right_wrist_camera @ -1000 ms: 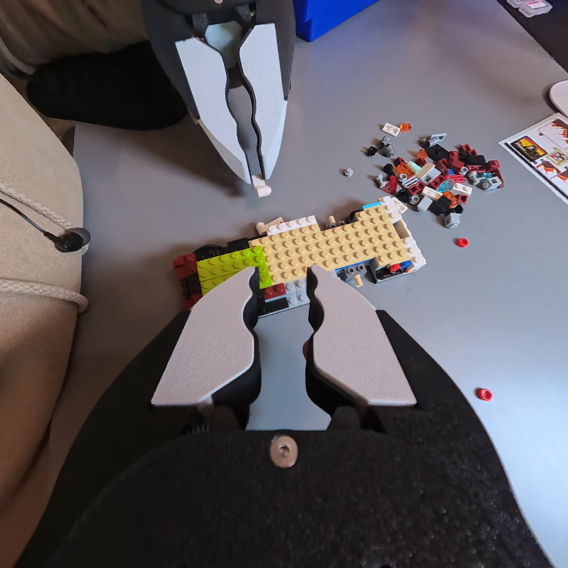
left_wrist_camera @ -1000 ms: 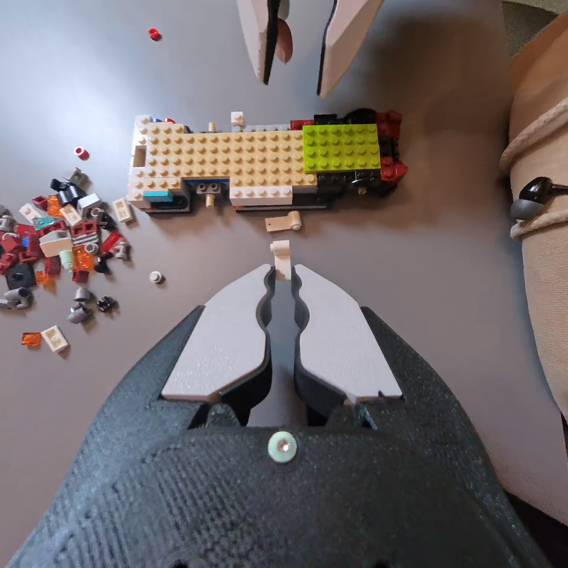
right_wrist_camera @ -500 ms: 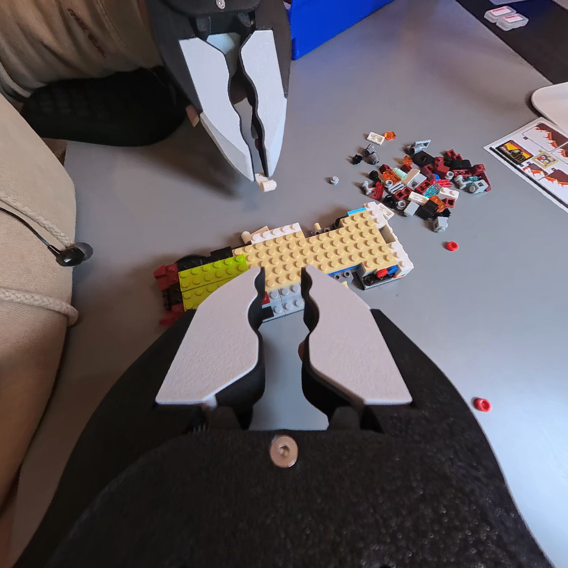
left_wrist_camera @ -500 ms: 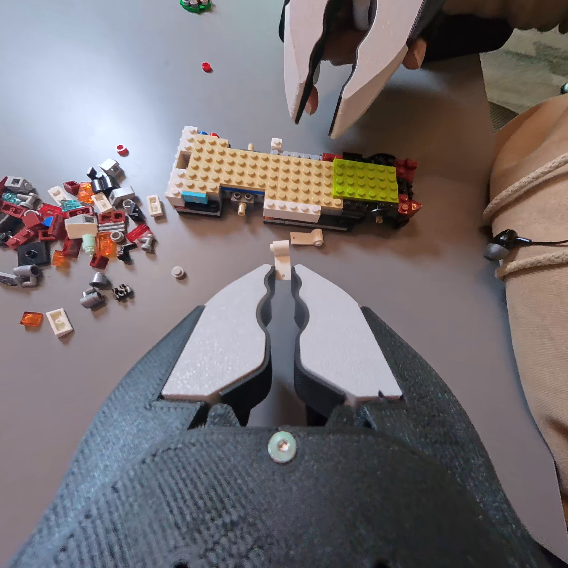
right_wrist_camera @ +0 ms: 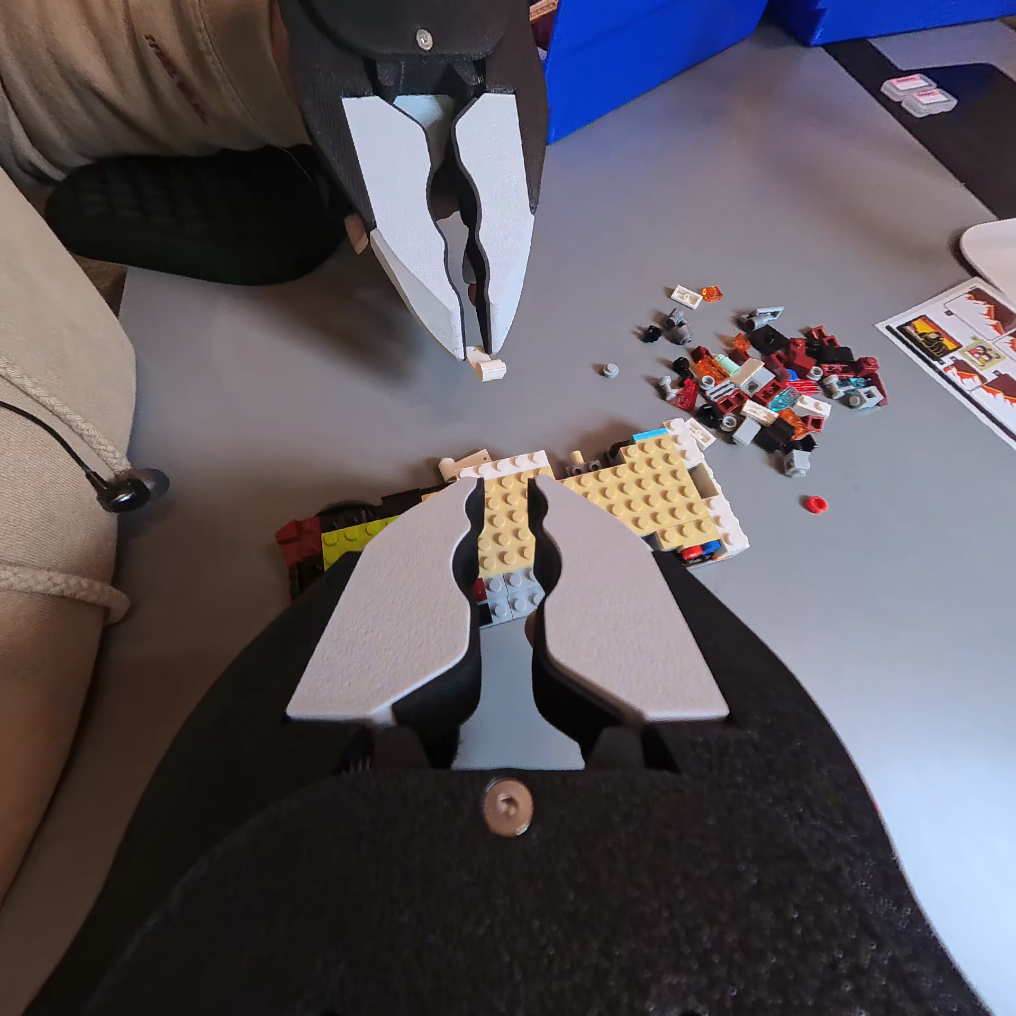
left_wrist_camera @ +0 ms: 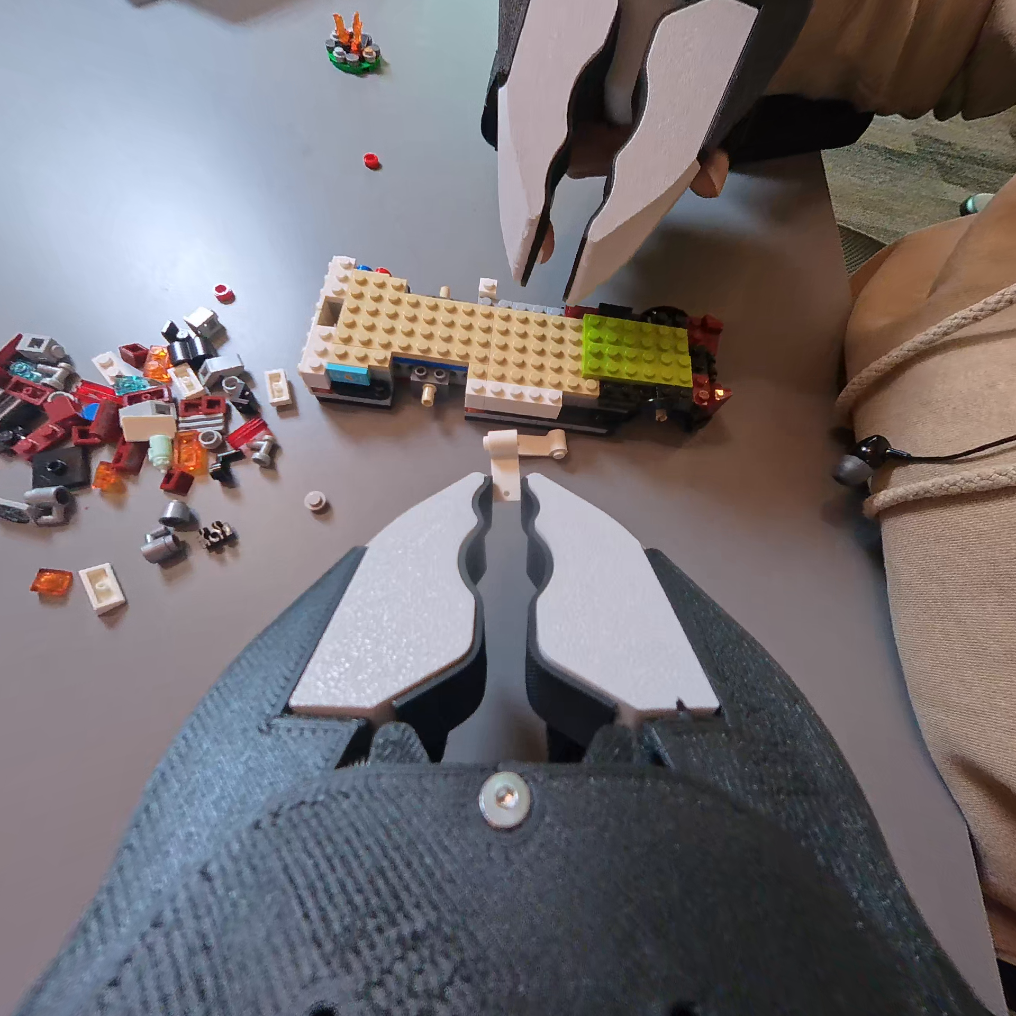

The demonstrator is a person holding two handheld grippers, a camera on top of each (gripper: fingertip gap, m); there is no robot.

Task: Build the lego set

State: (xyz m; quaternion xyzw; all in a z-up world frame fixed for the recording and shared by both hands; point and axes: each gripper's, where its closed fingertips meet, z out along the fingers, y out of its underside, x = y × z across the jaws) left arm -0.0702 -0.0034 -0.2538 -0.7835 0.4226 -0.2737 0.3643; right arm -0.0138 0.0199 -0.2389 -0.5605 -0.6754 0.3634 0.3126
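hinge piece (left_wrist_camera: 504, 467), small and cream-white, is pinched by its flat tail between the tips of the left gripper (left_wrist_camera: 504, 486), whose jaws stand nearly together with both pads against the piece; its barrel end sticks out ahead of the fingertips, above the grey table (left_wrist_camera: 165, 165) and just short of the near edge of the brick model (left_wrist_camera: 456, 341). a second hinge piece (left_wrist_camera: 541, 442) lies flat on the table just beyond, close against the model's base. hold is shallow, on the tail only: judged risk, any sideways knock against the model or the loose hinge would twist the piece in the pads or flick it free. the right gripper (right_wrist_camera: 504, 484) hovers over the tan plate of the model on its far side, jaws narrowly apart and nothing seen between them; whether the tips touch the studs cannot be told. judged risk, a downward press there without support could tip or slide the model, as it lies unfixed on a smooth table. the lime plate (left_wrist_camera: 638, 352) and dark red end sit toward the person's sleeve (left_wrist_camera: 934, 495); a drawstring and earbud (left_wrist_camera: 863, 456) hang near that end and could snag it. the pile of loose bricks (left_wrist_camera: 126, 407) lies well apart to the left, with stray red studs (left_wrist_camera: 372, 160) beyond; a dropped piece landing among them would be hard to pick out.
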